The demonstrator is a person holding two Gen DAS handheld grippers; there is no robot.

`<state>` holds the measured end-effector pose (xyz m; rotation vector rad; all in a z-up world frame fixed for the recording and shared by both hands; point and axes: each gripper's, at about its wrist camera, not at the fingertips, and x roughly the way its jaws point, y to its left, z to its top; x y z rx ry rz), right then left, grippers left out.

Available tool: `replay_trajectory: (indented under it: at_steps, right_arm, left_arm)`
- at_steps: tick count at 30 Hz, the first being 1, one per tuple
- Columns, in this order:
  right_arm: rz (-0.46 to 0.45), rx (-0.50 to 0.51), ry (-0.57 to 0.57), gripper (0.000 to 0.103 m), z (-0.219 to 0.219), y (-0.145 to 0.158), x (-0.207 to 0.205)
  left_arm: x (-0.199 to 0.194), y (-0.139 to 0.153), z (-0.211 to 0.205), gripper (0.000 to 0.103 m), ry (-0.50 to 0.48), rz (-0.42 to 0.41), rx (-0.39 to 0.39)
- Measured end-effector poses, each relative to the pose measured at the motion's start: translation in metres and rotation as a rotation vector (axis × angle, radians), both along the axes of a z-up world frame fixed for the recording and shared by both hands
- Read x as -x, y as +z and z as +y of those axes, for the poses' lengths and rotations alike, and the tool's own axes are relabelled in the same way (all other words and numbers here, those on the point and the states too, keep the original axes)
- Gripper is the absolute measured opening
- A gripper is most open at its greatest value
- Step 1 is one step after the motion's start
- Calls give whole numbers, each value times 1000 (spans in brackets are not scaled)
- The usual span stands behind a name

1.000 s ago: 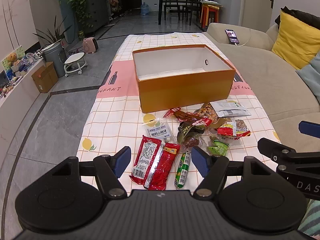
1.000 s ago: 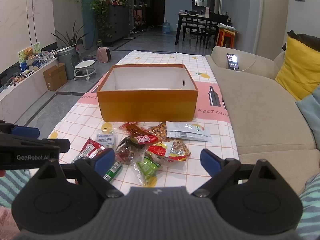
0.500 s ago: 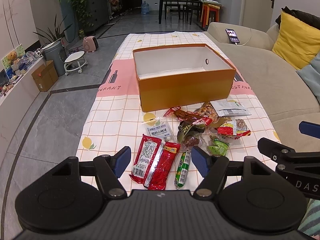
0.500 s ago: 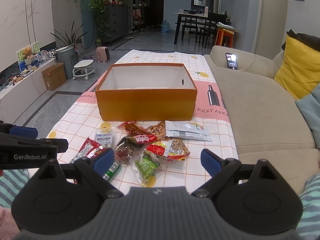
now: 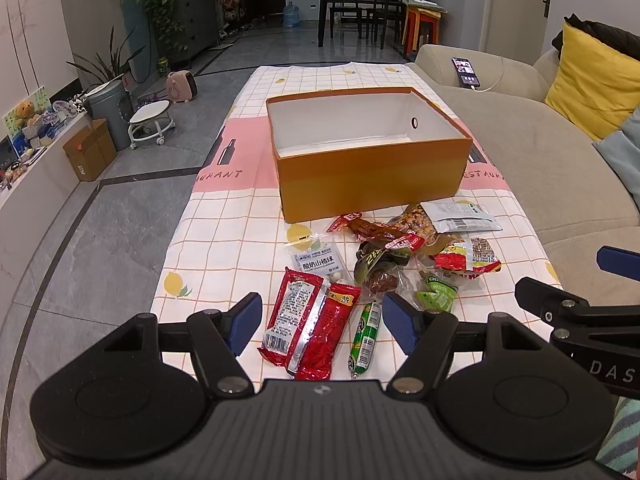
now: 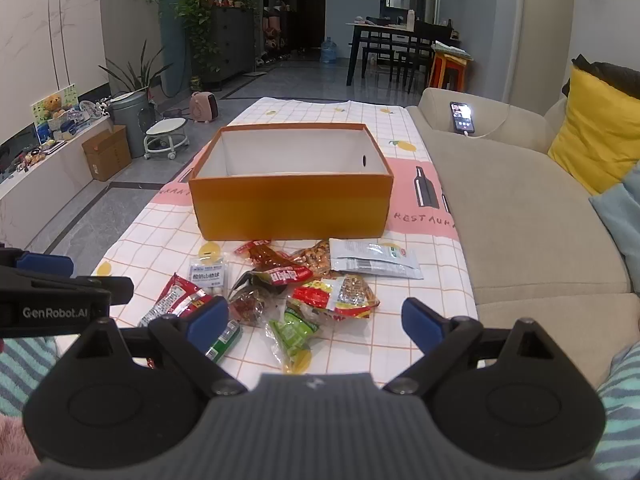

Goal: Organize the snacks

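Observation:
An empty orange box [image 5: 372,176] stands open on the checked tablecloth; it also shows in the right wrist view [image 6: 292,204]. Several snack packets lie in a heap in front of it: a red packet [image 5: 310,328], a green sausage stick [image 5: 365,338], a white sachet [image 5: 316,264], a silver pouch [image 5: 460,216], a green packet [image 6: 294,332] and a red-and-yellow packet [image 6: 340,296]. My left gripper [image 5: 322,322] is open and empty above the red packet. My right gripper [image 6: 316,320] is open and empty above the heap's near edge.
A beige sofa [image 6: 532,208] runs along the table's right side with a yellow cushion [image 6: 600,132] and a lit phone [image 6: 462,117]. Grey floor lies left of the table, with a stool [image 5: 150,124], a cardboard box [image 5: 90,154] and a bin.
Both views have shifted very slightly; the right gripper has crept a little toward the table. The snacks and box have not moved.

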<state>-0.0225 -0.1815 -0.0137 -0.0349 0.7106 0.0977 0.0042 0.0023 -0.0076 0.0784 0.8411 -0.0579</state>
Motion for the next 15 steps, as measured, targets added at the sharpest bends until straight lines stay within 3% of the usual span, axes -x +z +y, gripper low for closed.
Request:
replay_trajectory:
  at_steps: [15]
  right_arm:
    - [7, -2, -2, 91, 0, -2, -2]
  left_arm:
    - [0, -3, 0, 81, 3, 3, 4]
